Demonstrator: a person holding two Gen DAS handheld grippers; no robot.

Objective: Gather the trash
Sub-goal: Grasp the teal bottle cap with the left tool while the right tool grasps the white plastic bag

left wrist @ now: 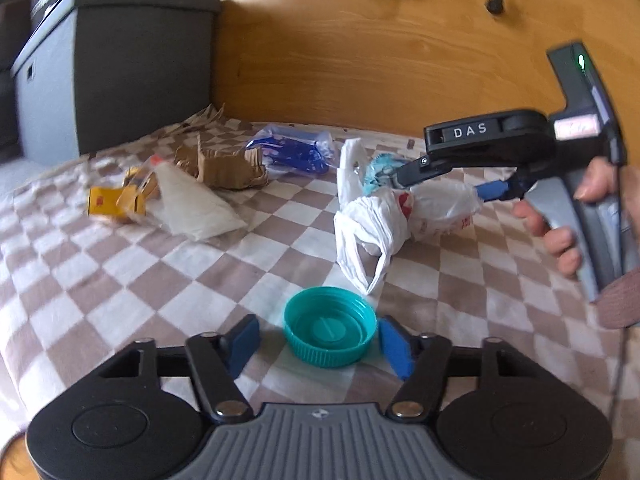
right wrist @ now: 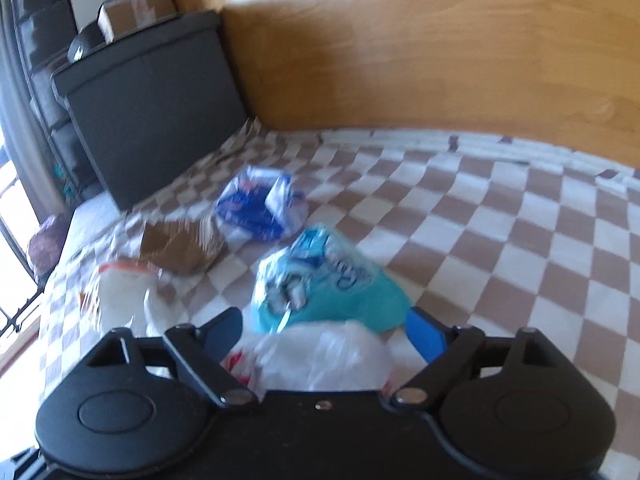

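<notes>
**Closing on a cap and a bag: two pickups at once**

Bracketing the teal bottle cap (left wrist: pixel 330 326) with the left gripper (left wrist: pixel 318 346): jaws spread, one blue pad near each side of the rim; right pad just beside it, contact not certain, left pad apart. Cap open side up on the checked blanket (left wrist: pixel 120 280), near edge of the litter. Best closed level across the ribbed rim, low, to avoid squirting it out.

Straddling the white plastic bag (right wrist: pixel 320 356) with the right gripper (right wrist: pixel 324 334): jaws wide, nothing pinched yet. Teal wrapper (right wrist: pixel 332 280) just beyond. Best bunched at a thick fold.

Left and far: yellow carton (left wrist: pixel 116 202), torn cardboard (left wrist: pixel 228 168), blue packet (left wrist: pixel 292 150).
</notes>
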